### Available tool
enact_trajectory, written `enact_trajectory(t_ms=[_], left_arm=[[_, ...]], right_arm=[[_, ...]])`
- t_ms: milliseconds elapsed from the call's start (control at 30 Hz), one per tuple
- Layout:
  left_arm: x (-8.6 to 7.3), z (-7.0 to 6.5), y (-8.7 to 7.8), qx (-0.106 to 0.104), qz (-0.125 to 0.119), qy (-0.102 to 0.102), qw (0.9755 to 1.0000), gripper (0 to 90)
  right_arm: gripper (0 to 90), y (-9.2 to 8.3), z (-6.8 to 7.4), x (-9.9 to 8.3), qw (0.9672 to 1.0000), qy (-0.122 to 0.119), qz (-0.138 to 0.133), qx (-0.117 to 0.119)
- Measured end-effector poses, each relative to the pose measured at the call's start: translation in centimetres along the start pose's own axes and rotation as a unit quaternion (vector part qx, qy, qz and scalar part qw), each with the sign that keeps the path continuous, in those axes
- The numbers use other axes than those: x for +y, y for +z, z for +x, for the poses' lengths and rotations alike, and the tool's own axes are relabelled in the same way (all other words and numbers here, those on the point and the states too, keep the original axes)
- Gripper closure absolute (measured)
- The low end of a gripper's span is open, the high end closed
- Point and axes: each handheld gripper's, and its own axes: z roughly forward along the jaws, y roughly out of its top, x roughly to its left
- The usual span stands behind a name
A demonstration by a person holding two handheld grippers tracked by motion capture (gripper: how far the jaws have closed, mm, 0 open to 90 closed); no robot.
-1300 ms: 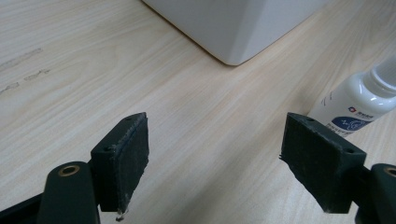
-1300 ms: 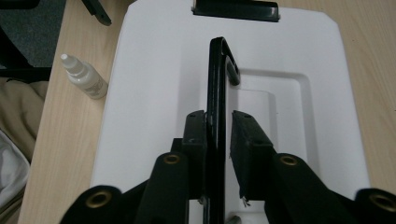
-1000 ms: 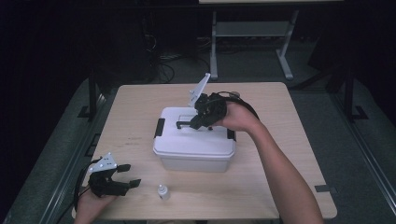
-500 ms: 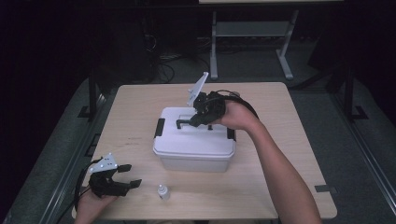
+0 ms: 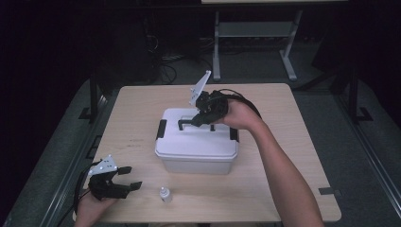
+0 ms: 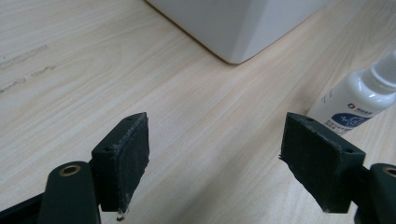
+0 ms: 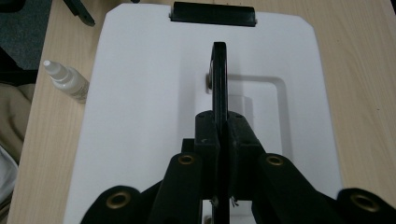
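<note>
A white lidded box point(image 5: 196, 146) stands mid-table, with black latches at its ends. Its black handle point(image 5: 183, 124) is swung up off the lid point(image 7: 140, 93). My right gripper point(image 5: 201, 118) is shut on that handle point(image 7: 219, 70), edge-on between the jaws point(image 7: 222, 128). My left gripper point(image 5: 126, 178) rests near the table's front left corner, open with nothing between its jaws point(image 6: 217, 149). A small white dropper bottle point(image 5: 164, 194) stands upright just to its right, beside the right jaw point(image 6: 357, 100) and apart from it.
The box's near corner point(image 6: 243, 23) lies ahead of the left gripper. One black latch point(image 7: 212, 13) sits at the lid's far end in the right gripper view, and the bottle point(image 7: 67, 80) stands left of the box there. Bare wooden table point(image 5: 293, 123) surrounds the box.
My right gripper has edged slightly left with the handle in it. The left gripper and the bottle have stayed put.
</note>
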Motion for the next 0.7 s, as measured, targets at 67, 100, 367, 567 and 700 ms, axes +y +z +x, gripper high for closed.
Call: enact_trajectory(t_ms=[67, 100, 367, 567, 700], left_arm=[[0.0, 0.0, 0.0, 0.0, -0.001, -0.001, 1.0, 23.3], [0.0, 0.0, 0.0, 0.0, -0.001, -0.001, 1.0, 23.3], [0.1, 0.0, 0.1, -0.009, -0.006, -0.004, 0.9999, 22.6], [0.0, 0.0, 0.2, -0.007, 0.0, -0.006, 1.0, 22.5], [0.0, 0.0, 0.2, -0.007, -0.001, -0.005, 1.0, 22.5]], right_arm=[[83.9, -0.1, 0.1, 0.1, 1.0, 0.0, 0.001, -0.002], [83.9, -0.1, 0.1, 0.1, 1.0, 0.0, 0.001, -0.002], [83.9, -0.8, 0.3, 0.2, 0.9999, -0.002, -0.013, -0.005], [83.9, -1.3, 0.3, 0.1, 0.9997, 0.001, -0.023, -0.006], [83.9, -1.7, 0.5, 0.1, 0.9996, -0.001, -0.028, -0.009]])
